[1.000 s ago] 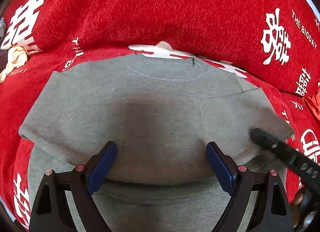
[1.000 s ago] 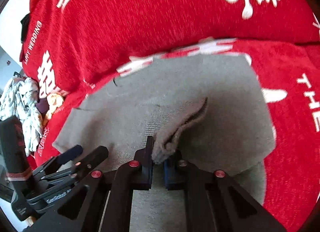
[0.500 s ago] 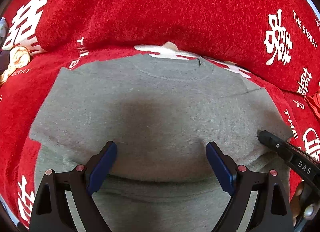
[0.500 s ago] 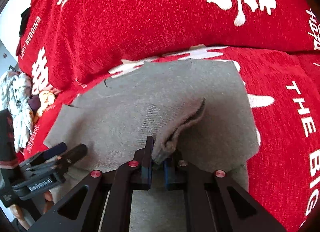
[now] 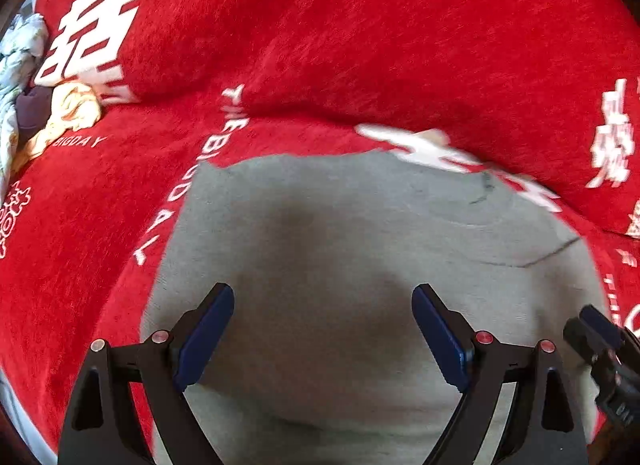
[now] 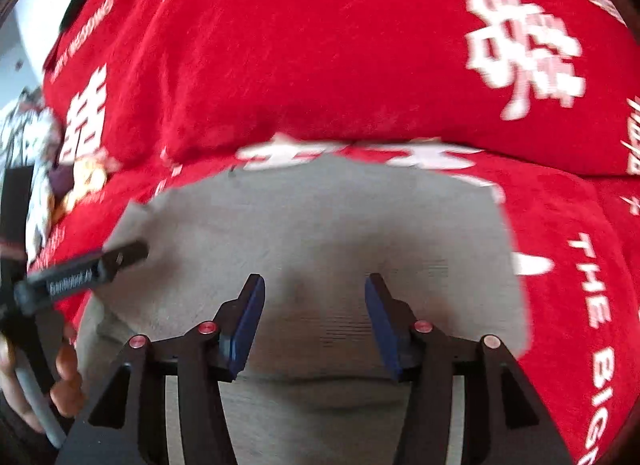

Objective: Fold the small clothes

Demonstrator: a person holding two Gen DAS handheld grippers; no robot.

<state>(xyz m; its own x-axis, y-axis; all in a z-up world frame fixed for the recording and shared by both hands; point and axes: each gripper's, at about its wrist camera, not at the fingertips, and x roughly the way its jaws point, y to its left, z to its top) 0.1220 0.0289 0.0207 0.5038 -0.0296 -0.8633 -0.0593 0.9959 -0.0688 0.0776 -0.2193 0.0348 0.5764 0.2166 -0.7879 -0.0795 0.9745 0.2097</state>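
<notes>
A small grey knit top (image 5: 360, 249) lies flat on a red cover, neckline toward the back cushion; it also shows in the right wrist view (image 6: 320, 225). Its sides are folded in over the body. My left gripper (image 5: 323, 329) is open and empty, hovering over the garment's lower middle. My right gripper (image 6: 314, 321) is open and empty over the garment's right part, above the folded ribbed sleeve (image 6: 416, 269). The right gripper's tip shows at the right edge of the left view (image 5: 596, 329). The left gripper shows at the left of the right view (image 6: 92, 269).
The red cover (image 5: 360, 45) with white lettering drapes a back cushion just behind the garment. A heap of other clothes (image 5: 48, 113) lies at the far left. A hand (image 6: 60, 369) holds the left gripper's handle.
My right gripper has opened and let go of the grey sleeve, which now lies flat on the garment. The left gripper has shifted left over the top, still open.
</notes>
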